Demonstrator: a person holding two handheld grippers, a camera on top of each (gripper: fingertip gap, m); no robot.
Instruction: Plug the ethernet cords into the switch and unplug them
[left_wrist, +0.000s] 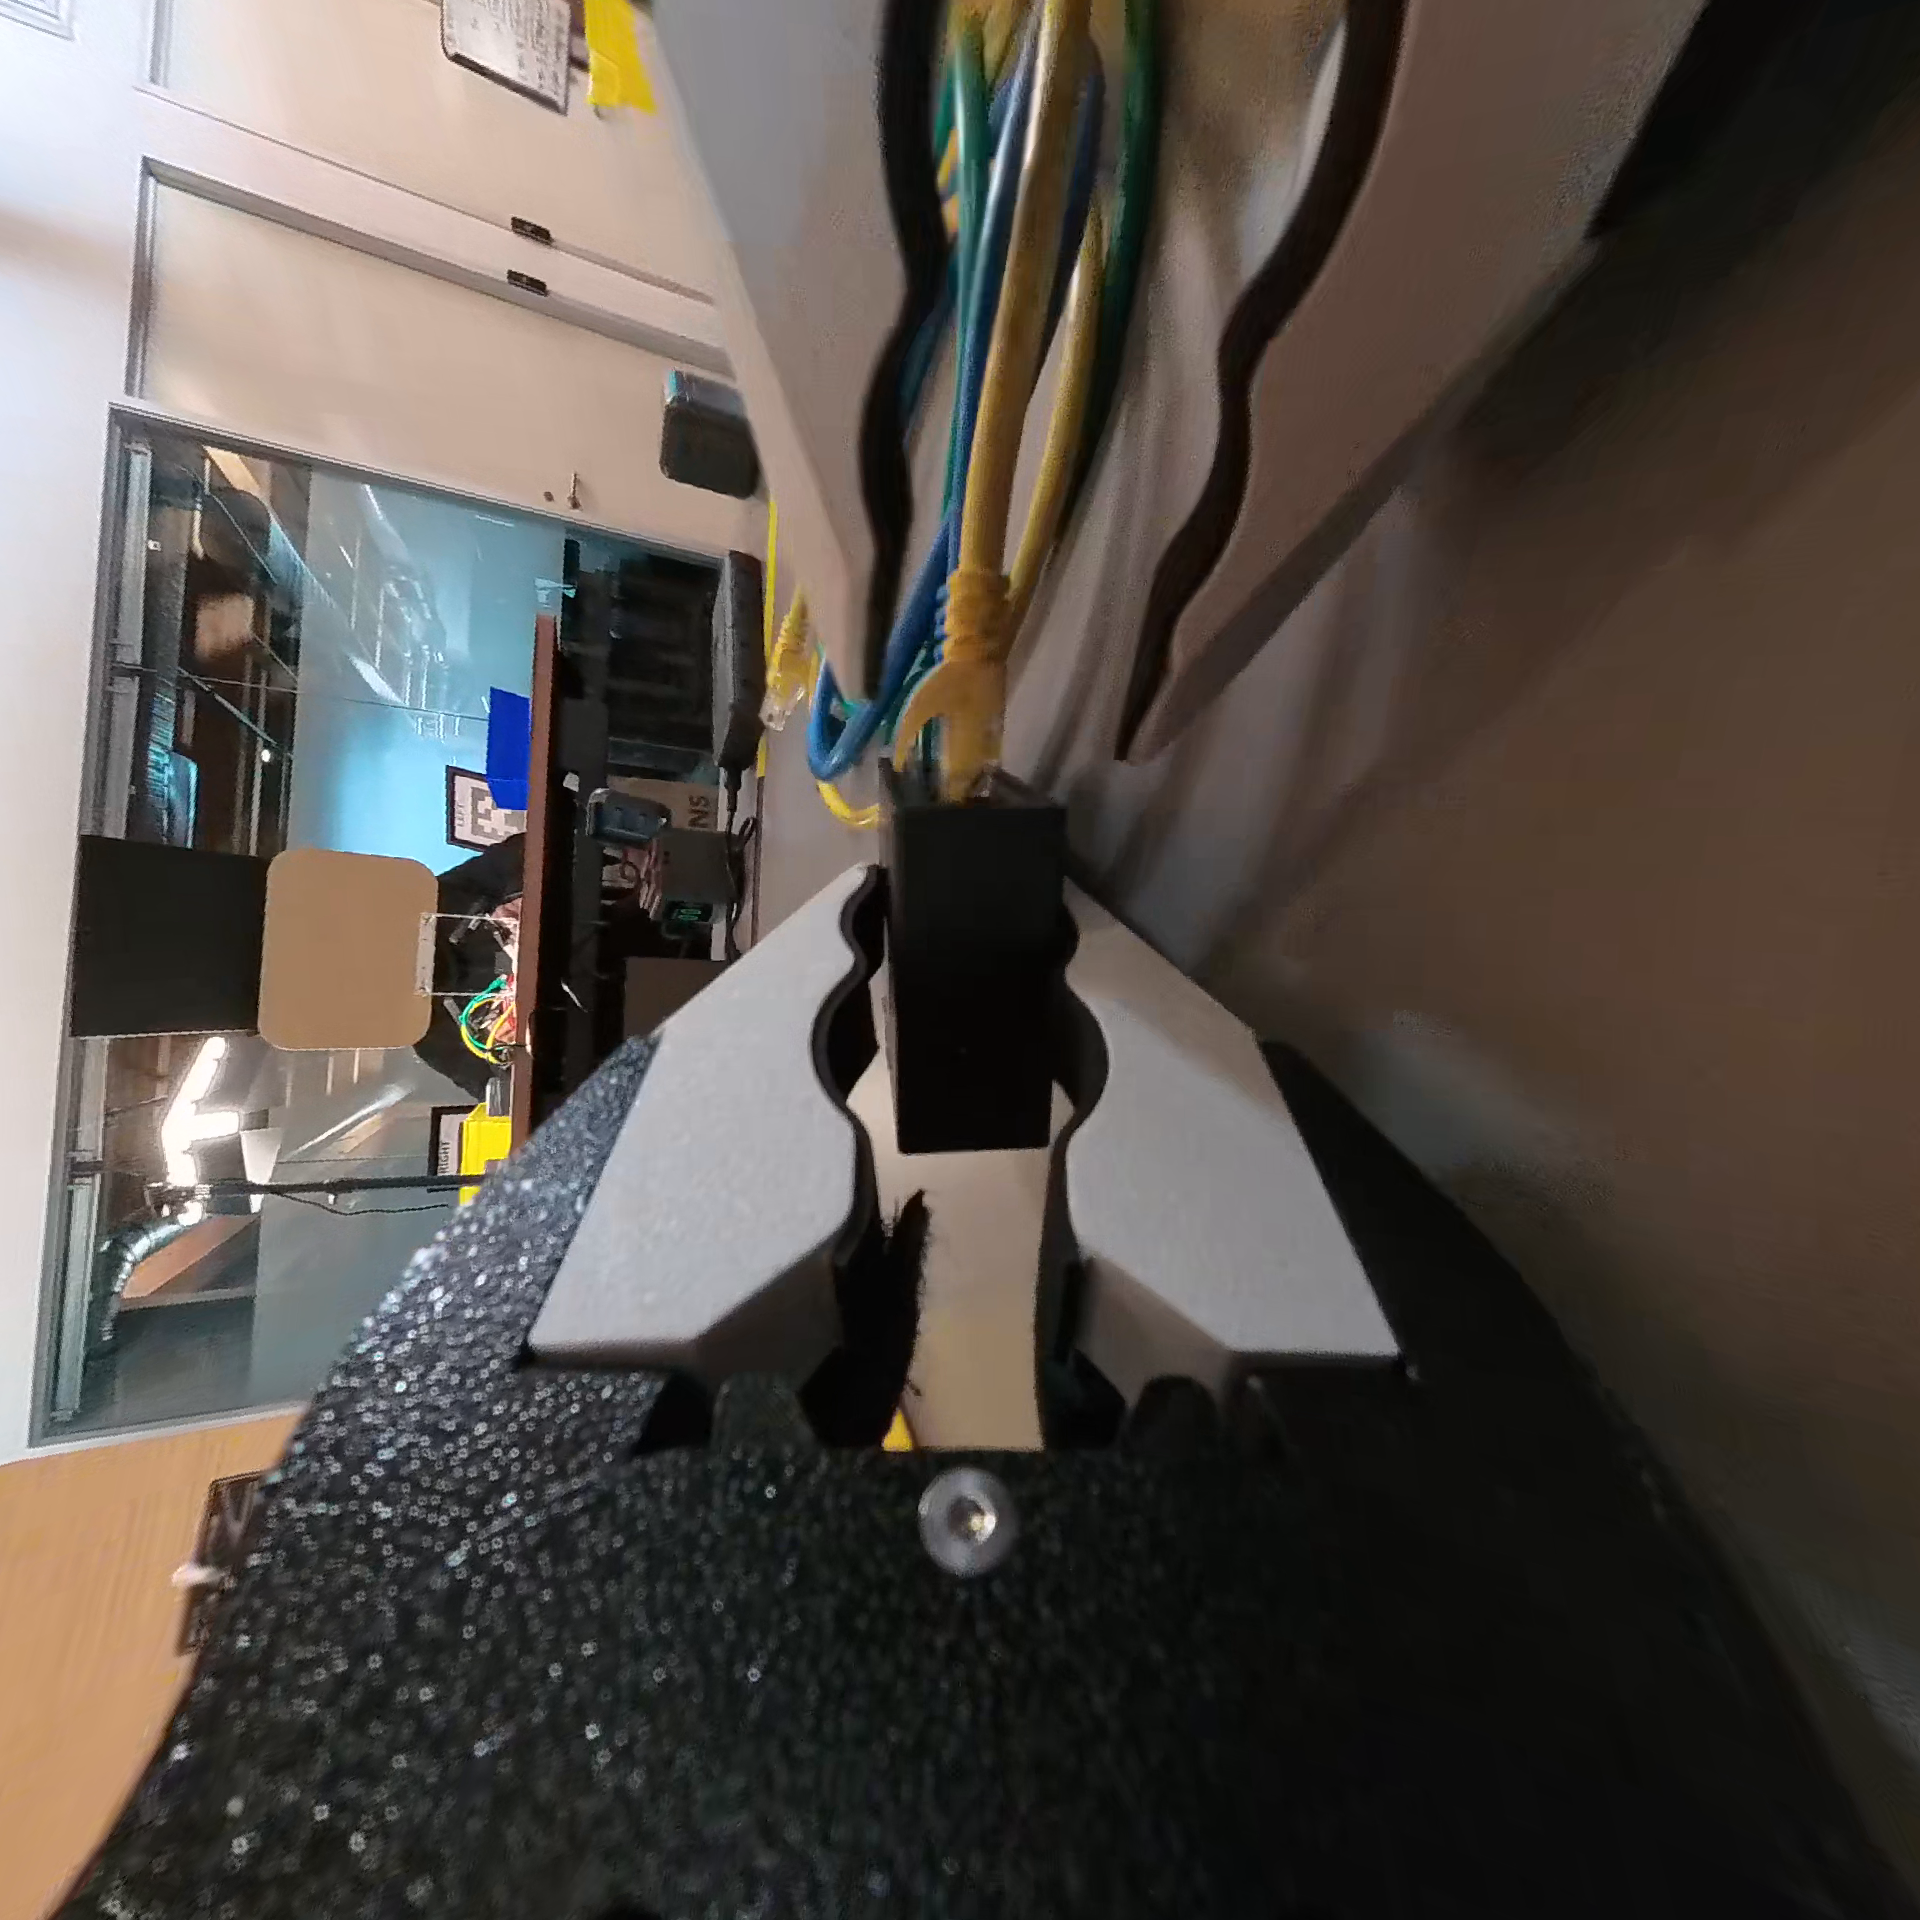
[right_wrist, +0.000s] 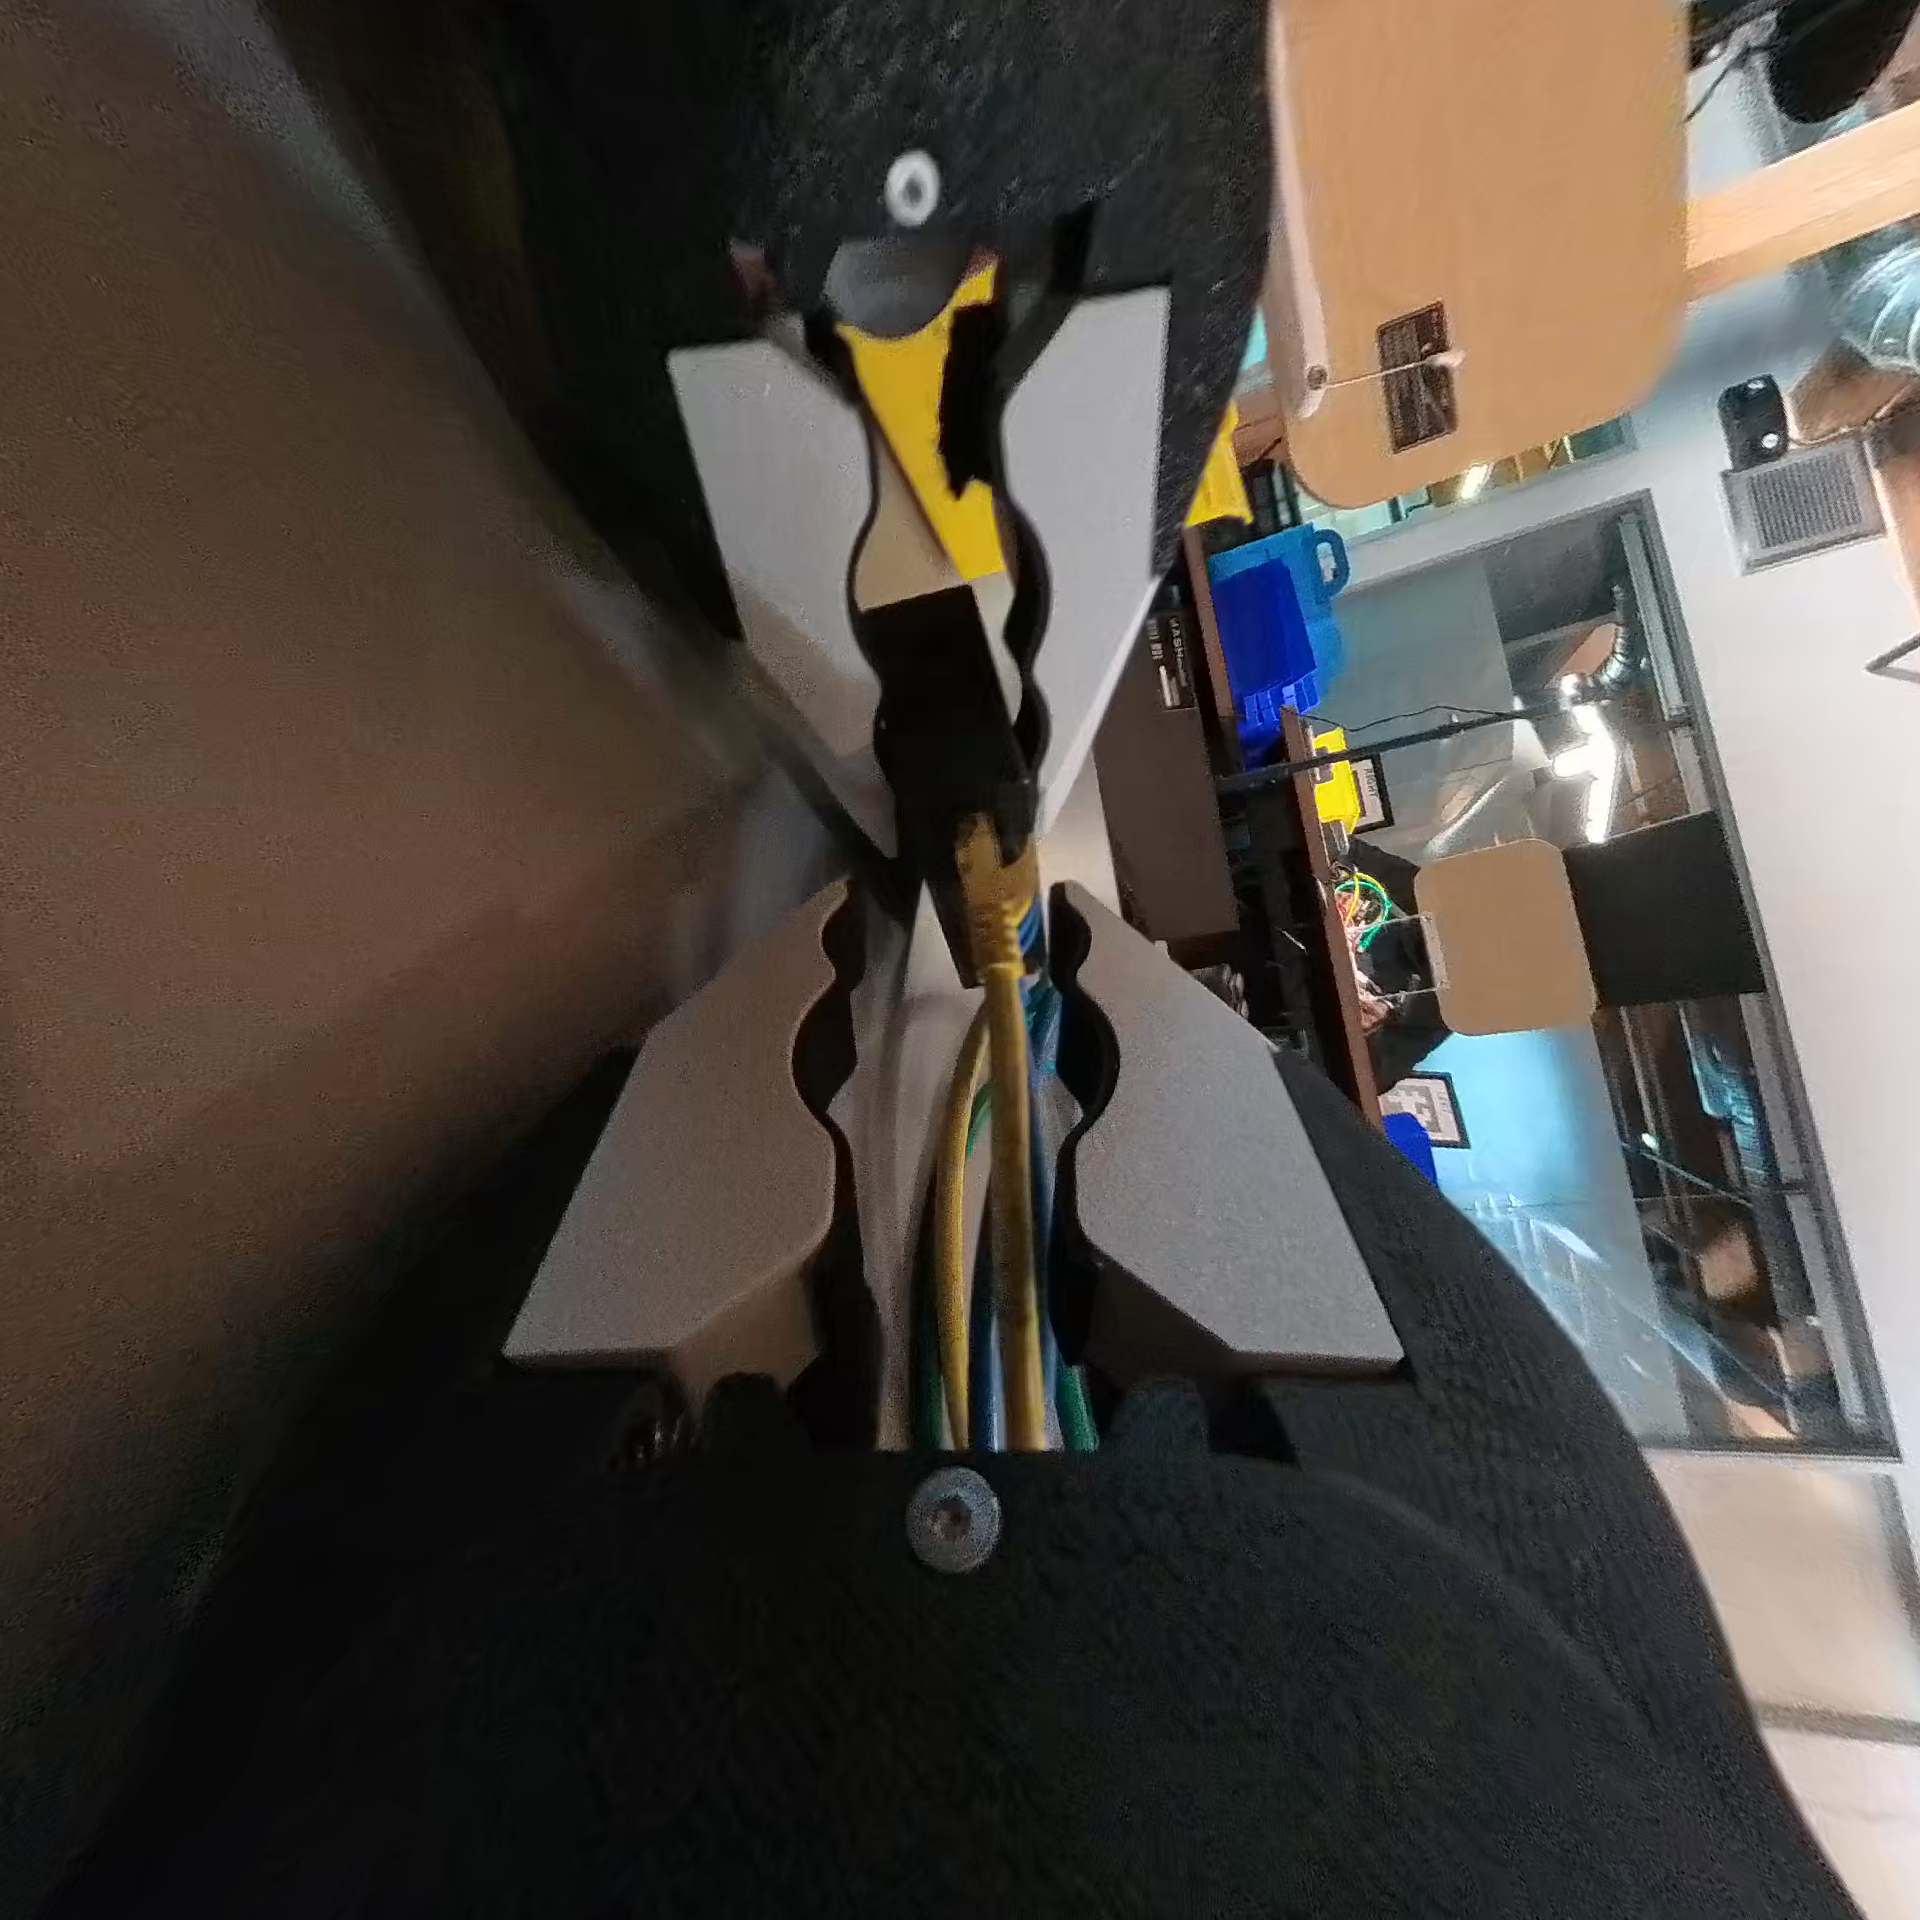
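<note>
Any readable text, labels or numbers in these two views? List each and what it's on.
I don't quote writing, so here is only where it sits.
clipboard sheet on the wall: too small to read.
framed black-and-white card behind the glass: bears print.
dark plate on the wooden board: blurred.
white label on a black box: tiny.
switch: nothing readable.

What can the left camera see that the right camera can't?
Only the left wrist view shows the loose yellow plug lying free on the table, and wavy black cords. Only the right wrist view shows both grippers facing each other, the right gripper open around the cables. Both show the left gripper clamping the black switch with a yellow cord plugged in.
</note>
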